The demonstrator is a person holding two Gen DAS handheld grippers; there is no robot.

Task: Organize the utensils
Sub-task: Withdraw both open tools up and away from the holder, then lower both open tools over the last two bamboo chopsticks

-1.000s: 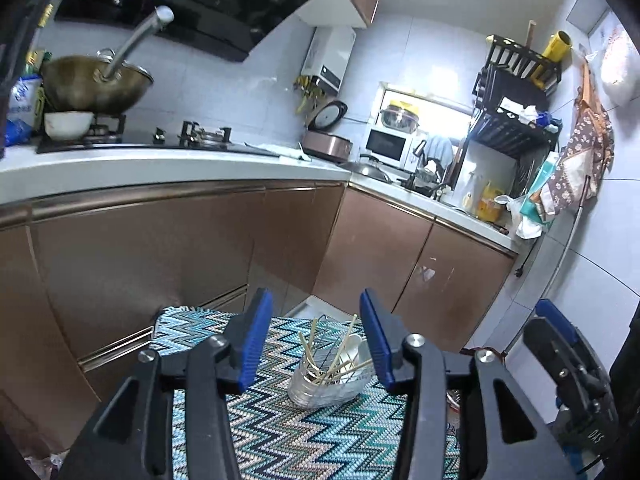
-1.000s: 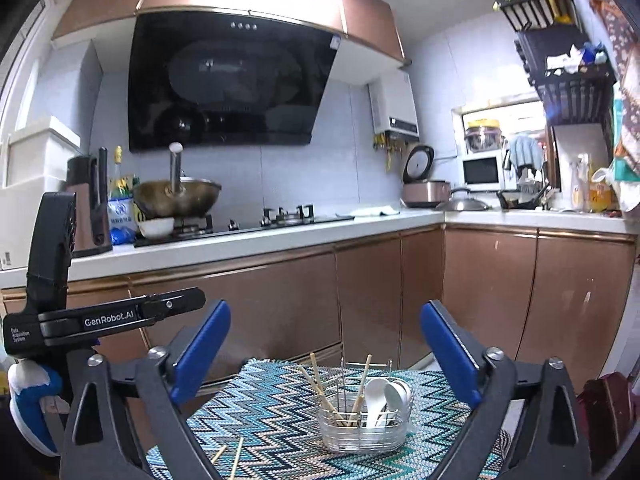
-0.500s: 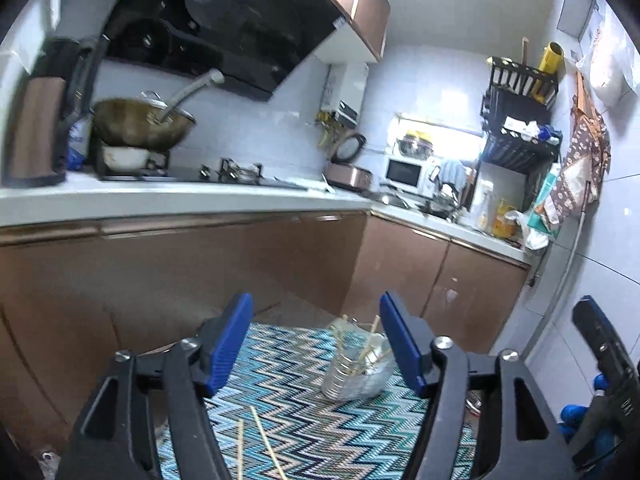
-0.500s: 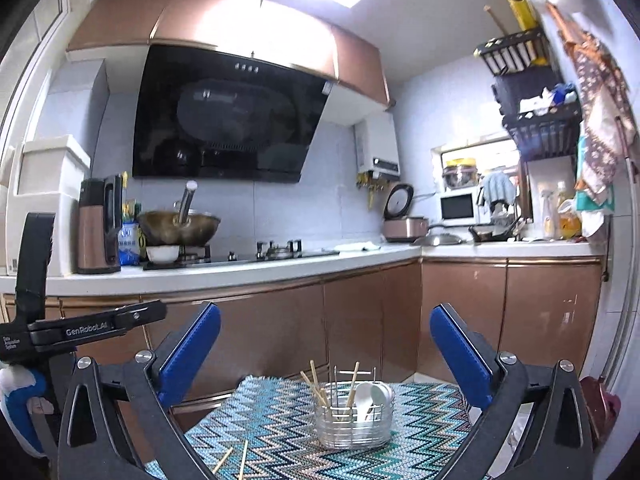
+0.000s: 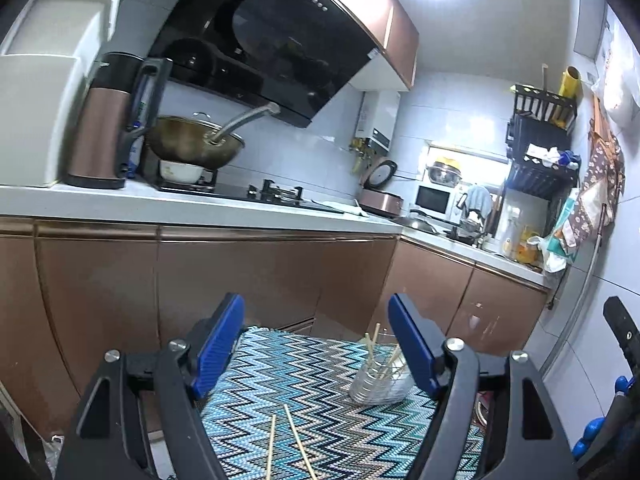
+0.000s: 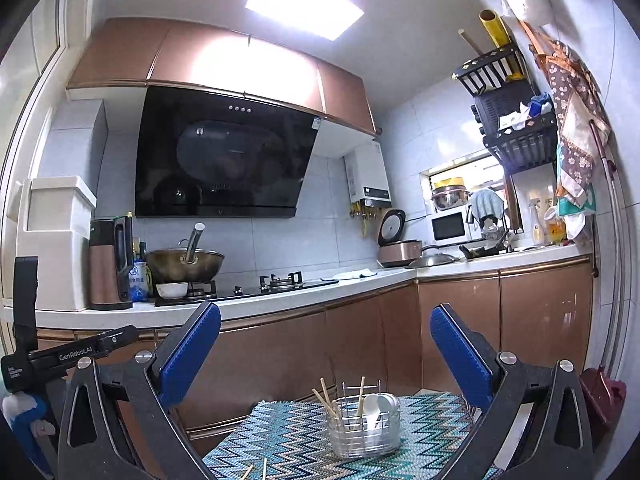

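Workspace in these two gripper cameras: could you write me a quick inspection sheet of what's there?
Surface: blue zigzag woven mat, bare in the middle.
Job's things: wire utensil basket upright, holding wooden chopsticks and white spoons; two loose wooden chopsticks lie flat on the mat.
Clutter: nothing seen on the mat.
Grippers: left gripper and right gripper, both open, empty, above the mat.
Cables: nothing seen.
Surroundings: copper-brown cabinets, wok on the stove.
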